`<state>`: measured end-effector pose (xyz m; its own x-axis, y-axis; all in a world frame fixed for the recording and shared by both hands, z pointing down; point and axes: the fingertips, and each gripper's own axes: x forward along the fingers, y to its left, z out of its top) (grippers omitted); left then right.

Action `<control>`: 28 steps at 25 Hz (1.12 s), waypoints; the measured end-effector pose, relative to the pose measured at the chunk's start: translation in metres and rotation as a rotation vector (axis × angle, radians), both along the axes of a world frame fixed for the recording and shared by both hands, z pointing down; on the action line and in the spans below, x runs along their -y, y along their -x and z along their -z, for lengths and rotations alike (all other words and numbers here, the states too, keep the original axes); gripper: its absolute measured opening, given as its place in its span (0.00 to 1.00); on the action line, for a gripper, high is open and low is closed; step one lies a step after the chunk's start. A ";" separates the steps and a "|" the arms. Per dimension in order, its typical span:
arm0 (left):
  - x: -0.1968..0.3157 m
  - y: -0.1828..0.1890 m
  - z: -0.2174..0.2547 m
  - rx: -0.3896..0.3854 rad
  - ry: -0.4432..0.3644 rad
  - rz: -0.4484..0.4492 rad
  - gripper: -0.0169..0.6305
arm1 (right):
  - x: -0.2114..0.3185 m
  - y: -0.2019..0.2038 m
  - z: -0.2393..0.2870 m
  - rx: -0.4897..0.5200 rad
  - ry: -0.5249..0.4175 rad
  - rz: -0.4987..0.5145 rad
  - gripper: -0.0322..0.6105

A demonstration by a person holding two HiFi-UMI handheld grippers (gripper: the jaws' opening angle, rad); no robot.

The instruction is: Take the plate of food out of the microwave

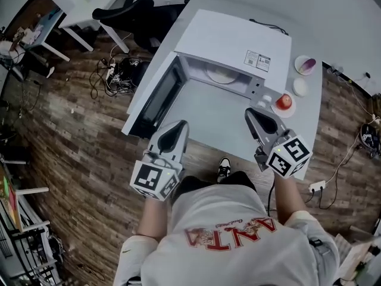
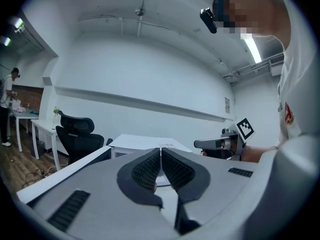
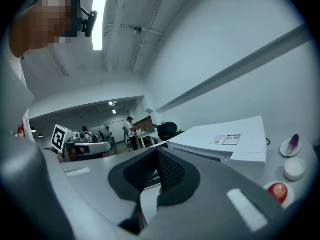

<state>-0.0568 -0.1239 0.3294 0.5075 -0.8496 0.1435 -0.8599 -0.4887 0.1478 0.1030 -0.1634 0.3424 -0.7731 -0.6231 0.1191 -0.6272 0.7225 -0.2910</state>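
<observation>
Both grippers hang over the near edge of the table (image 1: 208, 118), and neither has reached the microwave (image 1: 235, 39). The left gripper (image 1: 177, 128) has its jaws pressed together with nothing between them. The right gripper (image 1: 253, 114) is likewise closed and empty.

The microwave stands toward the far edge of the table. Its door (image 1: 159, 99) is swung wide to the left, so the cavity faces the person. Inside it a pale plate (image 1: 221, 74) lies on the cavity floor; the head view does not show what food it carries. Along the right edge of the table sit a bowl (image 1: 306, 65) with something purple in it, a white cup (image 1: 300, 87) and a red dish (image 1: 284, 102). The red dish is close to the right gripper's tip.

With the door already open and the plate untouched, the step in hand appears to be the reach toward the cavity. The next move likely calls for at least one gripper to part its jaws before it gets to the plate. It would then go in low and level through the opening and close on the near rim. The plate would need to come out flat so that nothing slides off. The left gripper must keep clear of the open door, and the right one of the red dish.
</observation>
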 end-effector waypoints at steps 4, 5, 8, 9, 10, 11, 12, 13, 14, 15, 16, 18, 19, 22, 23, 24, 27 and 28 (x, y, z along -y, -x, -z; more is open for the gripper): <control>0.014 -0.018 -0.012 -0.028 0.024 -0.025 0.05 | 0.011 -0.008 -0.026 0.006 0.071 0.002 0.05; 0.016 -0.020 -0.016 -0.032 0.029 -0.033 0.05 | 0.012 -0.009 -0.032 0.007 0.085 -0.001 0.05; 0.023 -0.021 -0.031 -0.039 0.053 -0.043 0.05 | 0.014 -0.011 -0.046 0.035 0.132 -0.019 0.05; 0.024 -0.020 -0.035 -0.041 0.062 -0.046 0.05 | 0.015 -0.012 -0.051 0.054 0.153 -0.030 0.05; 0.025 -0.019 -0.037 -0.041 0.071 -0.051 0.05 | 0.017 -0.011 -0.055 0.077 0.178 -0.042 0.05; 0.025 -0.017 -0.039 -0.041 0.078 -0.056 0.05 | 0.019 -0.009 -0.060 0.100 0.205 -0.053 0.05; 0.026 -0.014 -0.041 -0.043 0.082 -0.059 0.05 | 0.021 -0.005 -0.066 0.125 0.234 -0.063 0.05; 0.026 -0.010 -0.042 -0.046 0.085 -0.062 0.05 | 0.023 -0.001 -0.072 0.151 0.268 -0.071 0.05; 0.027 -0.007 -0.043 -0.051 0.087 -0.063 0.05 | 0.025 0.003 -0.078 0.179 0.304 -0.075 0.05; 0.027 -0.004 -0.045 -0.056 0.088 -0.067 0.05 | 0.027 0.007 -0.084 0.209 0.340 -0.079 0.05; 0.027 -0.003 -0.047 -0.058 0.087 -0.072 0.05 | 0.029 0.010 -0.090 0.237 0.371 -0.086 0.05; 0.026 -0.001 -0.052 -0.057 0.091 -0.089 0.05 | 0.036 0.016 -0.101 0.283 0.418 -0.112 0.05; 0.026 -0.001 -0.055 -0.055 0.100 -0.101 0.05 | 0.039 0.018 -0.106 0.303 0.439 -0.130 0.05; 0.026 0.002 -0.065 -0.067 0.123 -0.136 0.05 | 0.052 0.025 -0.123 0.384 0.500 -0.191 0.05; 0.026 0.003 -0.067 -0.070 0.126 -0.144 0.05 | 0.057 0.028 -0.127 0.420 0.515 -0.201 0.05; 0.027 0.005 -0.069 -0.072 0.128 -0.151 0.05 | 0.063 0.032 -0.131 0.455 0.530 -0.210 0.05; 0.032 0.008 -0.073 -0.076 0.134 -0.165 0.05 | 0.078 0.031 -0.156 0.529 0.637 -0.316 0.05; 0.034 0.008 -0.074 -0.076 0.139 -0.168 0.05 | 0.084 0.029 -0.167 0.571 0.684 -0.360 0.05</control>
